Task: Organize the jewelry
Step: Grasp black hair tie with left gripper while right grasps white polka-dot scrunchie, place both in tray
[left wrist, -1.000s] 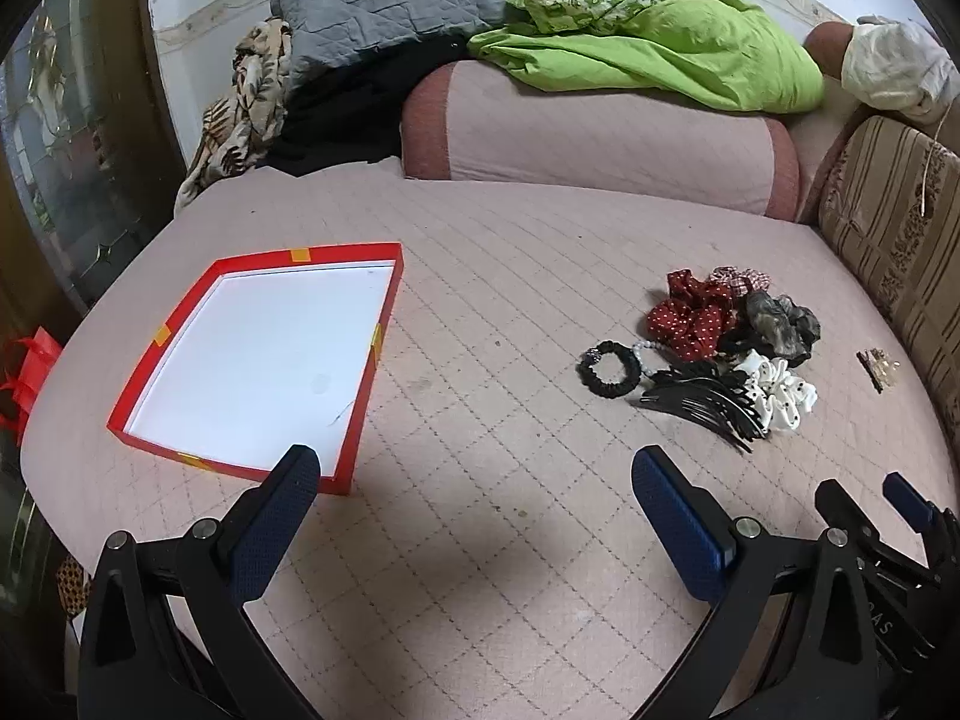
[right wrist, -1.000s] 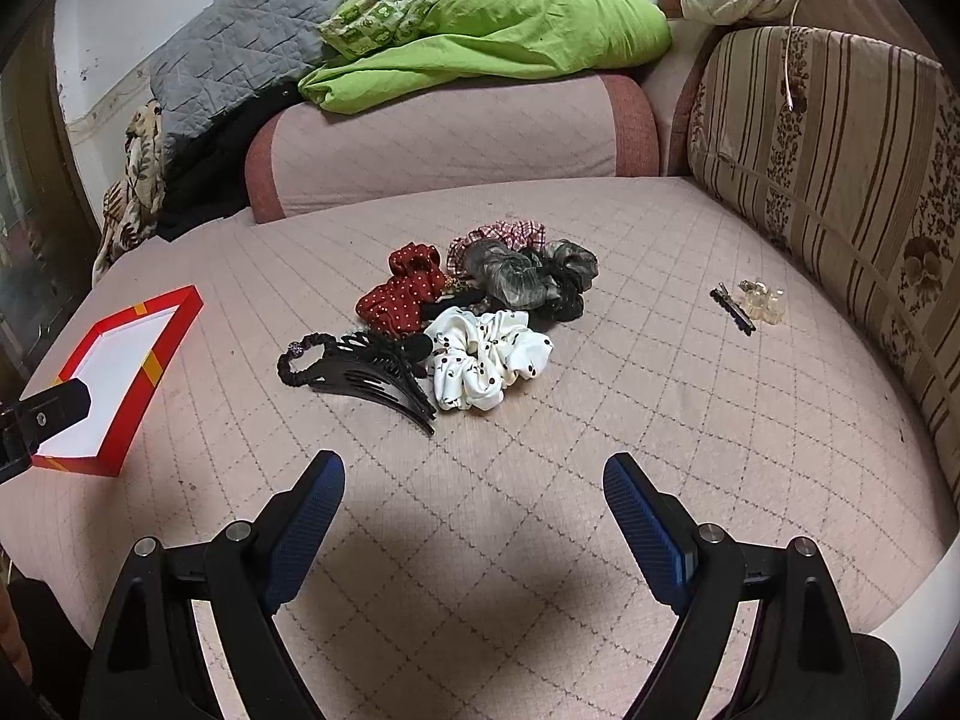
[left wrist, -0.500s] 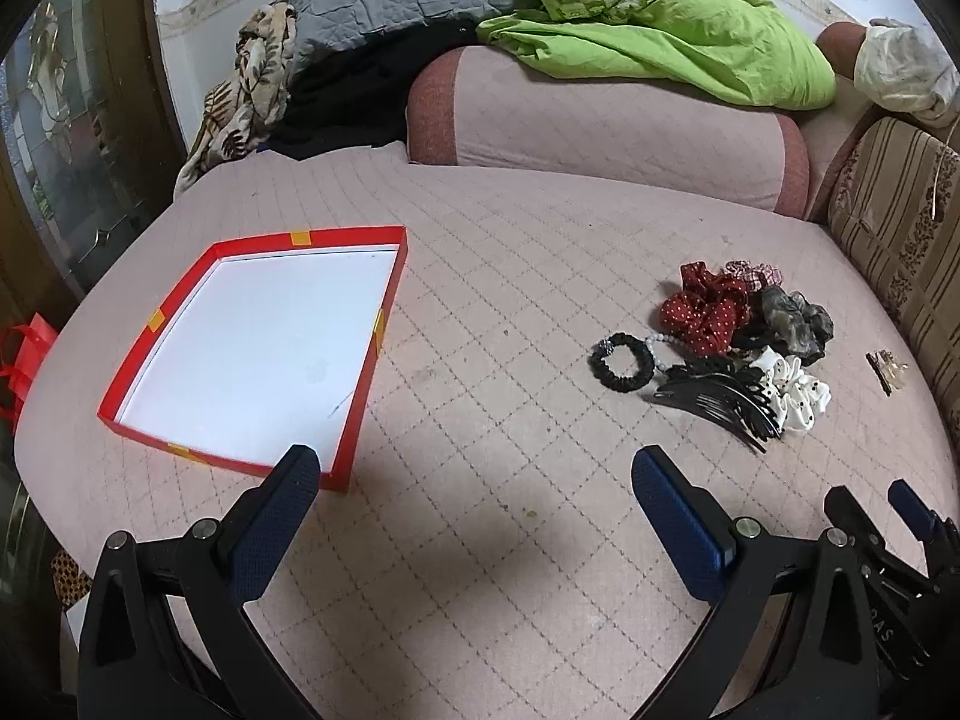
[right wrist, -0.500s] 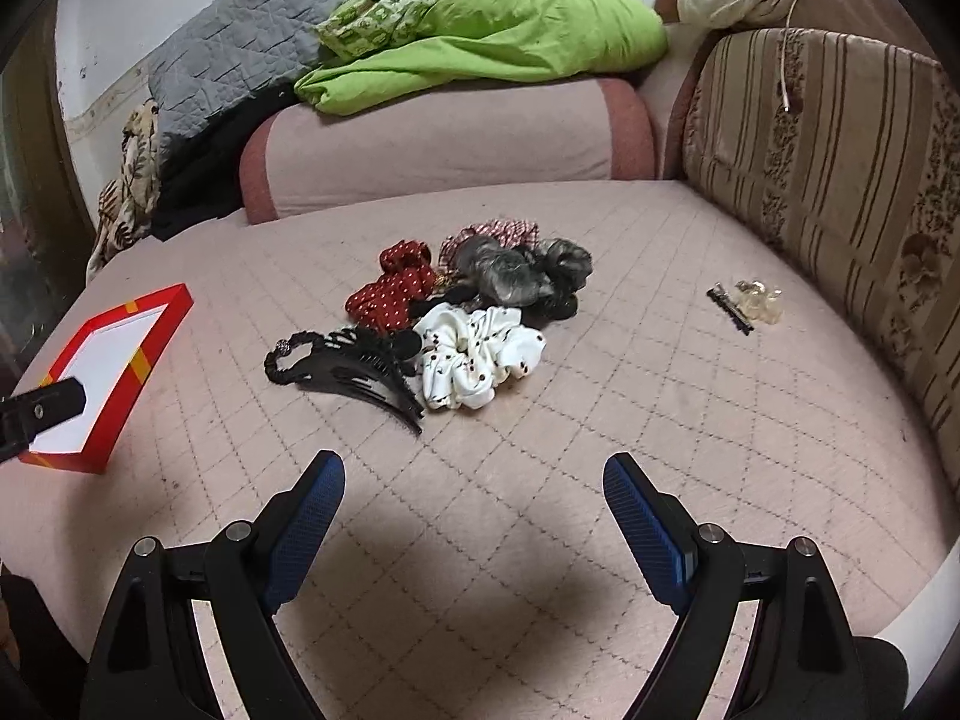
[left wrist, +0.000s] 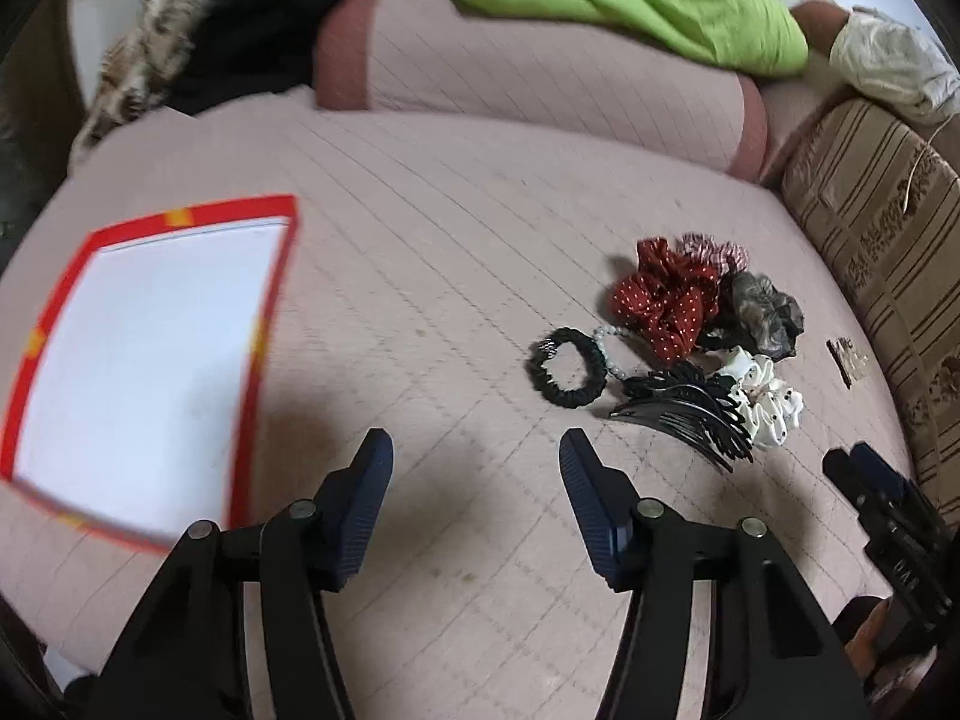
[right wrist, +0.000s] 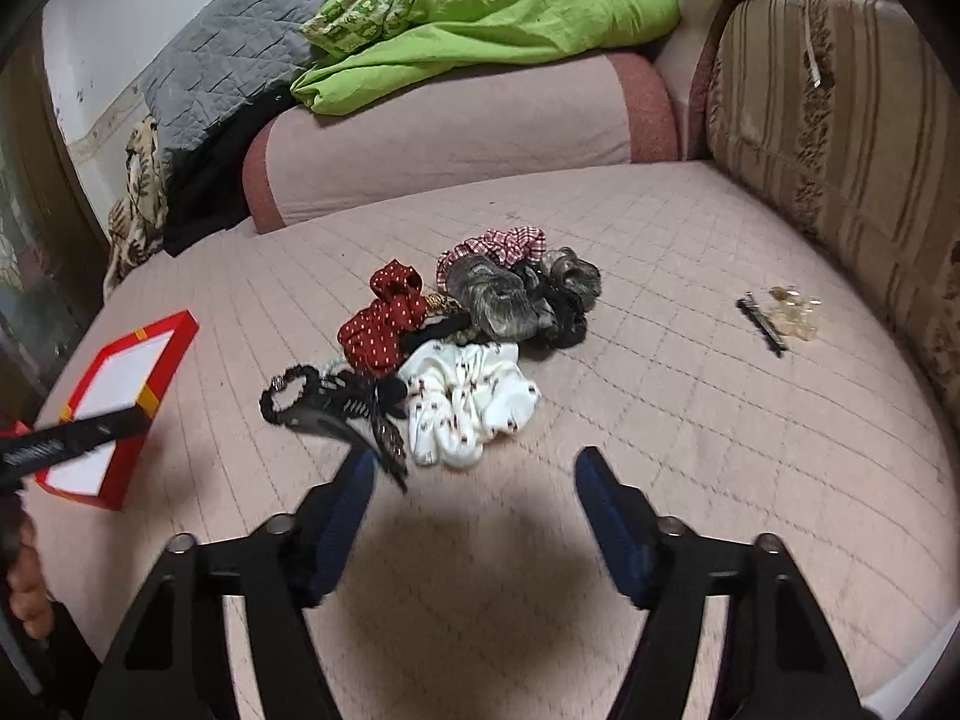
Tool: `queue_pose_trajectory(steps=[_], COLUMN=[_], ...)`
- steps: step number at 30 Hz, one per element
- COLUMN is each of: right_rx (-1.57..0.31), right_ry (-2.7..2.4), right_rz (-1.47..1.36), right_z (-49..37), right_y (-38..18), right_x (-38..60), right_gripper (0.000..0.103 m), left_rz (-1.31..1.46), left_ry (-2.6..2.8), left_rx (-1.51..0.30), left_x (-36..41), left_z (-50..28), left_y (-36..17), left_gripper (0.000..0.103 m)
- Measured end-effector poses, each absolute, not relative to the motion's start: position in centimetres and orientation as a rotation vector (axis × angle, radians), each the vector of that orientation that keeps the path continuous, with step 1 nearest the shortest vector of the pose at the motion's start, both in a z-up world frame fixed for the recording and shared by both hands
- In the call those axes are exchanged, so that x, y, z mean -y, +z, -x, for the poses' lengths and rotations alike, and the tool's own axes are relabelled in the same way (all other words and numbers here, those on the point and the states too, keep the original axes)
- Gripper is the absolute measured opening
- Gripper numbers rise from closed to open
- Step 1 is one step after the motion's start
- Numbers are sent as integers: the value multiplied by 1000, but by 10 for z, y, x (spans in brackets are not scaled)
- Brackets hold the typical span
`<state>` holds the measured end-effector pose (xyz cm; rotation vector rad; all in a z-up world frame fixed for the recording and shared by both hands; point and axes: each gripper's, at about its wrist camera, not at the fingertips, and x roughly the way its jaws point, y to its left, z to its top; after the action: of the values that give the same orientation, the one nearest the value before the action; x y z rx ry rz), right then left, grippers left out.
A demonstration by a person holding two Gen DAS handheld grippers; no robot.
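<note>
A pile of hair accessories lies on the pink quilted bed: a red dotted scrunchie (left wrist: 666, 300) (right wrist: 384, 318), a white scrunchie (right wrist: 468, 402) (left wrist: 765, 396), grey scrunchies (right wrist: 498, 294), a black hair tie (left wrist: 564, 366) (right wrist: 288, 390) and a black comb clip (left wrist: 684, 408) (right wrist: 354, 420). A red-rimmed tray (left wrist: 264, 306) (right wrist: 174, 348) with a white floor lies to the left. My left gripper (left wrist: 474, 450) is open and empty between tray and pile. My right gripper (right wrist: 474, 462) is open and empty just in front of the white scrunchie.
A small black clip and clear beads (right wrist: 780, 318) (left wrist: 846, 357) lie apart at the right. A pink bolster (right wrist: 456, 138) with a green blanket (right wrist: 498, 12) lines the back. A striped cushion (right wrist: 840, 138) bounds the right side. The right gripper shows in the left wrist view (left wrist: 876, 492).
Both grippers have moved forward and down toward the pile, and their jaws have narrowed but stay open. The left view has swung right, with motion blur.
</note>
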<state>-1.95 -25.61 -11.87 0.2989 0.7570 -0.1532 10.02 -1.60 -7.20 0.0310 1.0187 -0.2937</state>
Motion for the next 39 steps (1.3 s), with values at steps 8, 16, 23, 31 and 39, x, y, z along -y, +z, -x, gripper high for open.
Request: queue_pose_trajectory(steps=[8,16,23,31,39], right_rx=[-806,-872,-901,-836,-774], right_ry=[-101,-39,-10,-32,58], right_rz=[-472,-532,-585,-575,-513], right_z=[-23,-50,-59,-24,1], right_y=[-139,-163,-175,-144,-93], right_x=[294,294,291,292,262], right_gripper=[69,53,15,11,11], left_rz=[22,5,-81,8,36], left_ry=[-389,-431,-406,-418,-313], left_rx=[-1096,-1146,-1114,-1049,-920], left_x=[45,67,78,44,-28], left_z=[-154,-184,-176,-144,-94], left_y=[-106,-142,-142,-93,-43], left_gripper=[57,54,12,12,12])
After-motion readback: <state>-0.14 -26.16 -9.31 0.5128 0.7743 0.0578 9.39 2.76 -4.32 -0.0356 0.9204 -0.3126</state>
